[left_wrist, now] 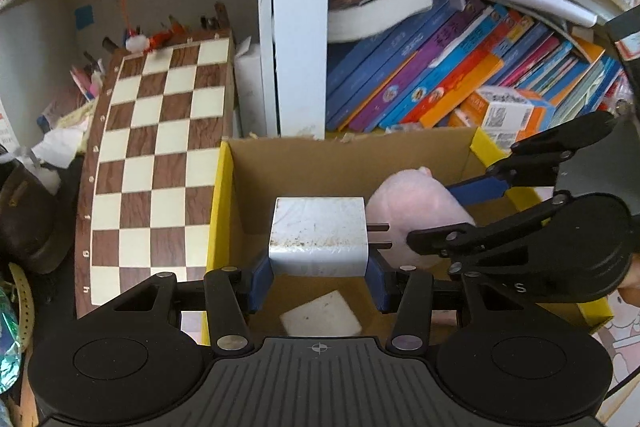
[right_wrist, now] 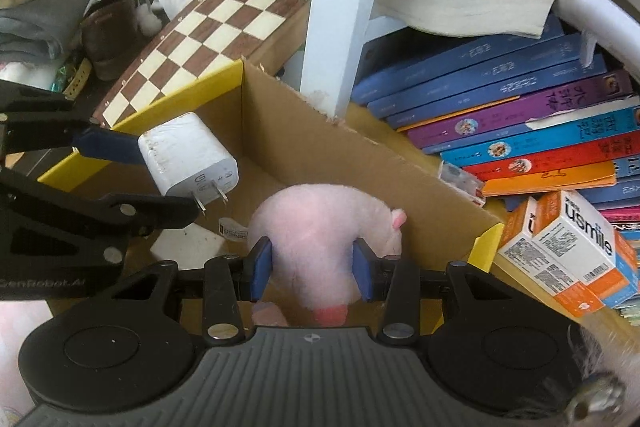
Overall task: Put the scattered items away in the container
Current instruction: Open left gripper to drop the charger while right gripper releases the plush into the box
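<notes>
Through the left wrist camera we saw our left gripper (left_wrist: 319,277) pinching a white plug-in charger (left_wrist: 319,235), its blue pads pressed against the charger's two sides. The charger's two metal prongs pointed to the right, toward a pink plush toy (left_wrist: 408,215). We held the charger above the open cardboard box (left_wrist: 304,157) with yellow-edged flaps; a flat white item (left_wrist: 320,315) lay on the box floor just below the charger. Our right gripper (left_wrist: 456,211) came in from the right side, its blue finger (left_wrist: 478,189) against the plush toy over the box. A chessboard (left_wrist: 160,163) leaned to the left of the box, and slanted children's books (left_wrist: 460,67) filled the shelf behind it.

Through the right wrist camera we saw our right gripper (right_wrist: 314,269) clamped on the pink plush toy (right_wrist: 320,223), with the soft body bulging between the blue pads, which were squeezing its sides. The toy hung over the inside of the cardboard box (right_wrist: 320,135), near its right wall. To the left, our left gripper (right_wrist: 156,175) held the white charger (right_wrist: 188,155) over the box's left part, prongs pointing down and right. The flat white item (right_wrist: 188,245) lay on the box floor beneath it. An orange and white "usmile" carton (right_wrist: 572,247) rested on the shelf just right of the box, under the stacked books (right_wrist: 520,99). The chessboard (right_wrist: 216,23) slanted behind the box's left flap.
</notes>
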A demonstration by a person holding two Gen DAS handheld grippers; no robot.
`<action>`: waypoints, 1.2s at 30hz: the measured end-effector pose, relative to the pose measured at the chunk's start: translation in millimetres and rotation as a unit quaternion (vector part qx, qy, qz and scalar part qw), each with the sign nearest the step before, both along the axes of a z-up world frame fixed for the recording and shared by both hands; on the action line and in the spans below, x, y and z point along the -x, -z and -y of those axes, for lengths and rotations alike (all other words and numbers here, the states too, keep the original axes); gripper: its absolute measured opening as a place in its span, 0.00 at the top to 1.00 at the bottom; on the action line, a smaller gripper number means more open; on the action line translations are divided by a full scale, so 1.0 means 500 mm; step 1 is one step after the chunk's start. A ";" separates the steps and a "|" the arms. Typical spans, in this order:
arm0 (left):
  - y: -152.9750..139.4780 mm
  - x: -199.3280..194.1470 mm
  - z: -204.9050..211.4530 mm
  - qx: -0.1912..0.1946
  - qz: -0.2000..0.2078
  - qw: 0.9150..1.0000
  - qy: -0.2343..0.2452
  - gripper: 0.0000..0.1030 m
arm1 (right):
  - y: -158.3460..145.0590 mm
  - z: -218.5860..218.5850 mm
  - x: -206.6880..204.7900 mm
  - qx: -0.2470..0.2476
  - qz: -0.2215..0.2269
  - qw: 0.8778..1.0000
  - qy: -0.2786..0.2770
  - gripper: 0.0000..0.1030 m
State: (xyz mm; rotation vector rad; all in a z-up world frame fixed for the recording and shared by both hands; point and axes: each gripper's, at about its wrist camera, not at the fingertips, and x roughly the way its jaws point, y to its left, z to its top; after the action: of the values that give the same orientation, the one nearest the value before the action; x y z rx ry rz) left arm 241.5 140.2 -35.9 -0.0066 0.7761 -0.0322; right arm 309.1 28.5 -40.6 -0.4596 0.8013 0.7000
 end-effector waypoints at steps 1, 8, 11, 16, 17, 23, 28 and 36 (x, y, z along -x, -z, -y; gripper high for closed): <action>0.003 -0.002 0.000 -0.001 -0.002 1.000 0.000 0.54 | 0.004 -0.001 -0.002 0.002 -0.002 1.000 -0.001 0.61; 0.019 -0.011 0.003 -0.003 -0.012 1.000 -0.004 0.54 | 0.015 -0.002 -0.007 0.001 -0.009 1.000 -0.003 0.65; 0.021 -0.012 0.004 -0.002 -0.014 1.000 -0.006 0.54 | 0.013 0.001 -0.006 -0.001 -0.010 1.000 -0.003 0.64; 0.023 -0.015 0.004 -0.006 -0.015 1.000 -0.007 0.54 | 0.002 0.017 0.004 -0.016 -0.009 1.000 0.006 0.62; 0.025 -0.016 0.005 -0.007 -0.016 1.000 -0.008 0.54 | -0.002 0.022 0.008 -0.020 -0.008 1.000 0.007 0.61; 0.028 -0.020 0.009 -0.013 -0.014 1.000 -0.012 0.54 | -0.033 0.056 0.042 -0.047 -0.006 0.999 0.020 0.55; 0.020 -0.018 0.013 -0.011 -0.003 1.000 -0.013 0.52 | -0.065 0.085 0.072 -0.073 -0.006 0.997 0.033 0.53; -0.015 0.007 0.026 -0.024 0.023 0.999 -0.007 0.37 | -0.099 0.115 0.126 -0.086 0.000 0.995 0.045 0.53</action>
State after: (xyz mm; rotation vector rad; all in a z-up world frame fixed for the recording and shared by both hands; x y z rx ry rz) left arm 237.8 127.4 -28.2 0.0342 0.7298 -0.0006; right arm 246.3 -29.0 8.6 -0.2653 0.7501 0.6794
